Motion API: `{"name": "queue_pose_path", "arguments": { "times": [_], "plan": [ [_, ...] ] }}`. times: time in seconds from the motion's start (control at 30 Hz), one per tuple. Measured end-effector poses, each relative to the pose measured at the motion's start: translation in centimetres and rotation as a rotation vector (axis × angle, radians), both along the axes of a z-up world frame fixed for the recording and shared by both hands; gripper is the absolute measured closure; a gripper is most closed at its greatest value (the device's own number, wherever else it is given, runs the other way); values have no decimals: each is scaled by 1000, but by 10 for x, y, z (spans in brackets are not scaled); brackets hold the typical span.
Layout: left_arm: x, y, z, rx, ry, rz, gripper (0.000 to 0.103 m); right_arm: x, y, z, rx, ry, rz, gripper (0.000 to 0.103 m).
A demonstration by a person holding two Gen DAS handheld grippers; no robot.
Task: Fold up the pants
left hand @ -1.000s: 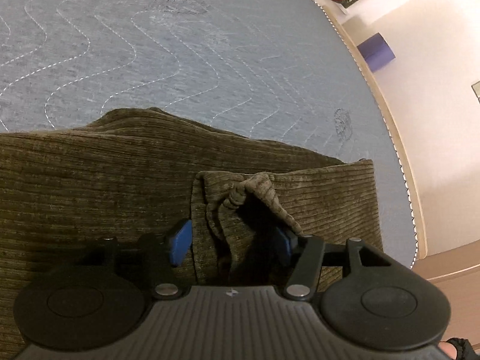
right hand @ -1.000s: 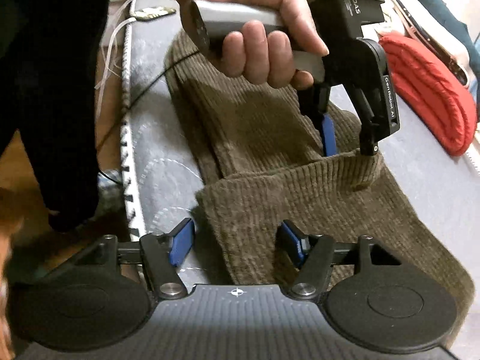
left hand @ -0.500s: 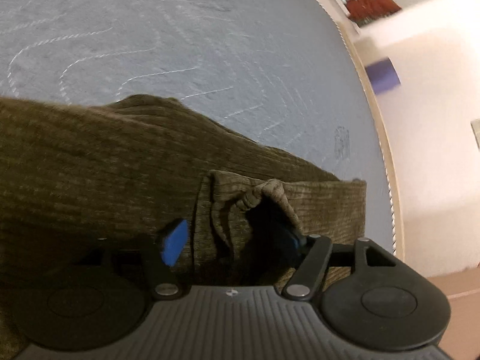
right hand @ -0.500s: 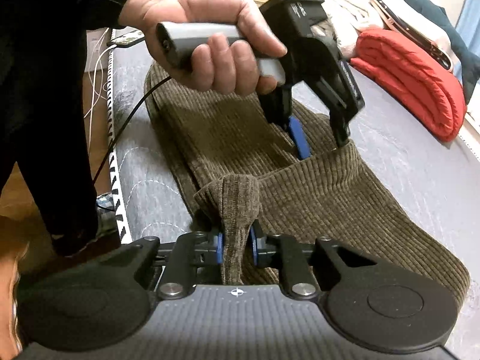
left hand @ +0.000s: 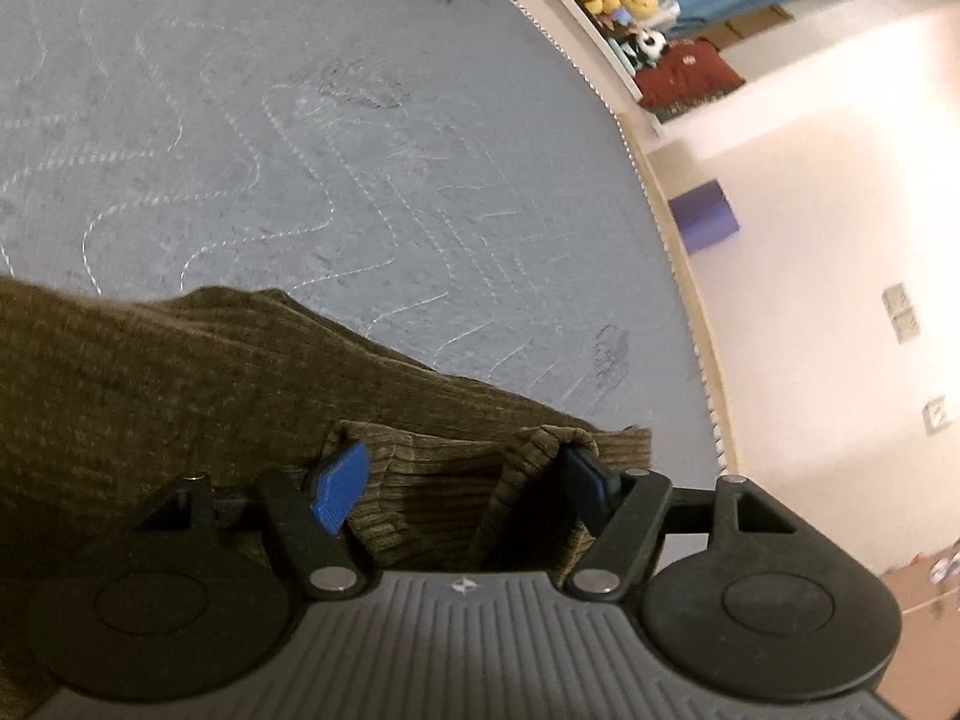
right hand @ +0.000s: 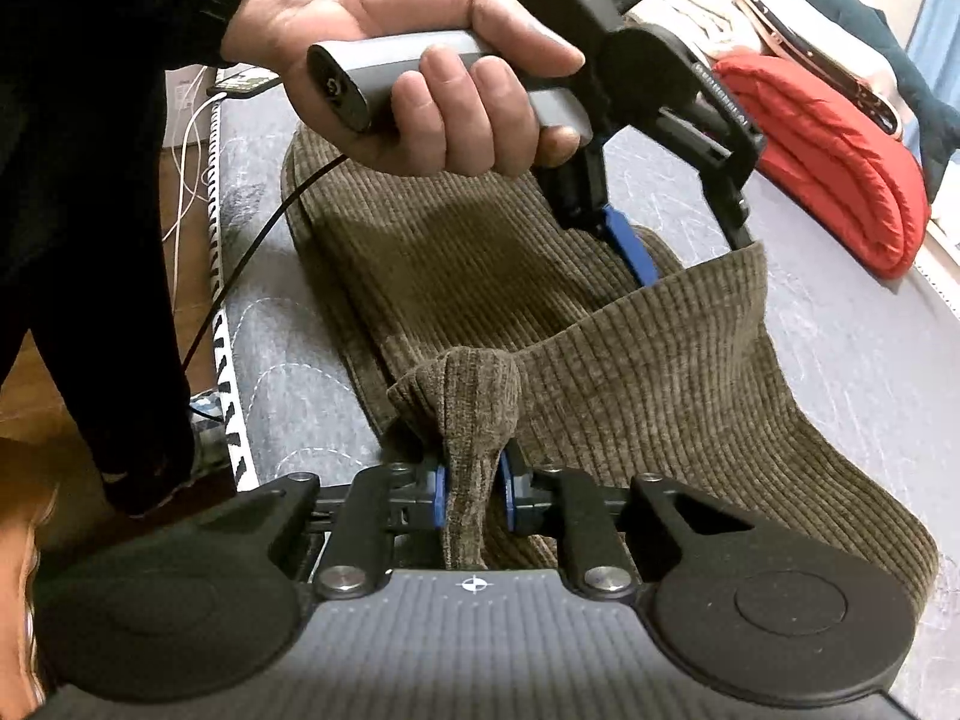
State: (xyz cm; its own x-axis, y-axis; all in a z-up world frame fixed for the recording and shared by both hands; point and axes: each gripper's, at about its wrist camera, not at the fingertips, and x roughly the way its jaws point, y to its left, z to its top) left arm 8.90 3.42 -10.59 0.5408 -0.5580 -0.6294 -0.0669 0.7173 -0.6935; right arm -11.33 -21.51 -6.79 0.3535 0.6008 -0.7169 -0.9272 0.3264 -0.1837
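You are lying olive-brown ribbed corduroy pants [right hand: 480, 276] across the grey quilted mattress [left hand: 360, 120], mid-frame. Your right gripper [right hand: 474, 489] is pinching a bunched fold; your left gripper [left hand: 462, 480] is spread around the hem. The lettering on the gripper body is too blurred to read.

- The pants [right hand: 468, 276] lie on the mattress [left hand: 360, 150], near its edge.
- One end is folded back over the rest.
- The right gripper [right hand: 474, 492] pinches a bunched corner at the near end of that fold.
- The left gripper [right hand: 684, 240], in a hand [right hand: 420, 78], straddles the fold's far corner, cloth between its jaws.
- A quilt [right hand: 840, 162] lies right of the pants, well apart.
- A cable [right hand: 240, 276] runs down left of the pants.
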Motion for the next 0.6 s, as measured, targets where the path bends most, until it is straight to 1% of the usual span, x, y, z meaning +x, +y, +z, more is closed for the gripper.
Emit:
{"name": "queue_pose_path", "arguments": {
  "times": [0.07,0.13,0.23,0.33,0.43,0.47,0.5,0.57,0.6],
  "plan": [
    [-2,-8,4,70,-14,-26,22,0,1,-1,-3,1,0,85],
    [-2,-17,7,123,-23,-65,17,0,1,-1,-3,3,0,85],
    [0,-31,1,210,12,-123,17,0,0,-1,-1,5,-2,85],
    [1,-41,-11,310,56,-151,17,0,0,0,2,8,-5,85],
    [-1,-53,-14,366,26,-184,17,1,-1,0,7,8,-5,86],
    [-2,-56,-13,383,15,-195,19,0,-1,1,11,7,-6,86],
    [-4,-59,-13,389,3,-200,23,1,-1,2,16,8,-9,86],
    [-4,-63,-13,403,-12,-206,57,1,-3,4,30,17,-16,86],
    [-5,-64,-12,423,-16,-202,65,3,-5,6,39,25,-19,86]
  ]
}}
